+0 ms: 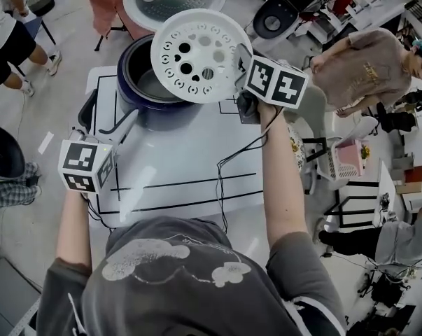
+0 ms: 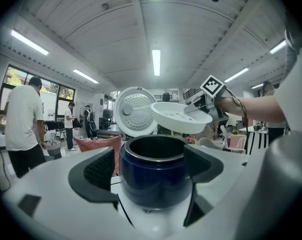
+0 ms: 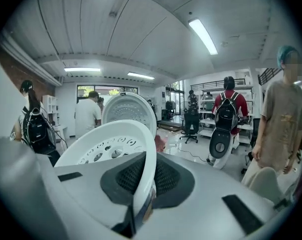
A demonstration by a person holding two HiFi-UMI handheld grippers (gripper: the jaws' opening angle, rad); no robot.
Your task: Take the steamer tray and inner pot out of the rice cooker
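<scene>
1. The right gripper [image 3: 140, 196] is clamped on the rim of the round, white plastic steamer tray [image 1: 193, 54], which is perforated and held tilted above the cooker.
2. The left gripper [image 2: 153, 174] has its jaws wide apart, facing the glossy dark-blue rice cooker [image 2: 153, 176].
3. The metal inner pot [image 1: 151, 84] sits inside the cooker.

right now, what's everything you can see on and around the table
steamer tray: one, white, lifted above the cooker, rim clamped
rice cooker: one, dark blue, lid open, table's far end
inner pot: one, grey metal, inside the cooker
table: one, white with black lines
cable: one, black, over the table
bystanders: several, around the room
left gripper: one, jaws apart, facing the cooker
right gripper: one, shut on the tray's rim
</scene>
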